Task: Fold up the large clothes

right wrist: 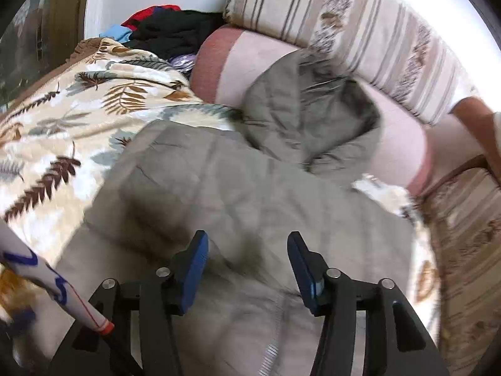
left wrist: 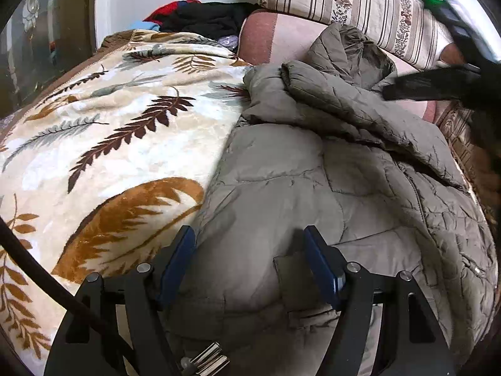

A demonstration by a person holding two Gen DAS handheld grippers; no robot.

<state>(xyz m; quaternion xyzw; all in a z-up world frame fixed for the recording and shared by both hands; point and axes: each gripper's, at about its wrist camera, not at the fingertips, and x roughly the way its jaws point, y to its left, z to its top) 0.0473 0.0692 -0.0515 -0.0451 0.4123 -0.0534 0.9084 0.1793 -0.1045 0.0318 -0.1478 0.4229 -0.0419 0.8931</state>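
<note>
- The olive-grey quilted padded jacket (left wrist: 313, 163) lies spread over a cream fleece blanket printed with brown and gold fern leaves (left wrist: 103, 131), on a bed or sofa, with its hood (right wrist: 310, 109) bunched up against a pink bolster cushion (right wrist: 244, 59) at the far end.
- Its long axis runs from the hem, close under both cameras, away toward the hood, so a fold would most likely bring one end over the other along that line.
- The left gripper (left wrist: 250, 260) hangs just over the near part of the jacket beside a flapped pocket, jaws wide apart; the pads do not appear to pinch any cloth.
- The right gripper (right wrist: 247, 266) sits above the jacket's mid-body in a blurred view, jaws apart with nothing between them.
- In the left wrist view, the right gripper shows only as a dark shape at the upper right, near the hood end.
- Judged from this, the left gripper is nearer the hem and the right is better placed for the hood or a sleeve.
</note>
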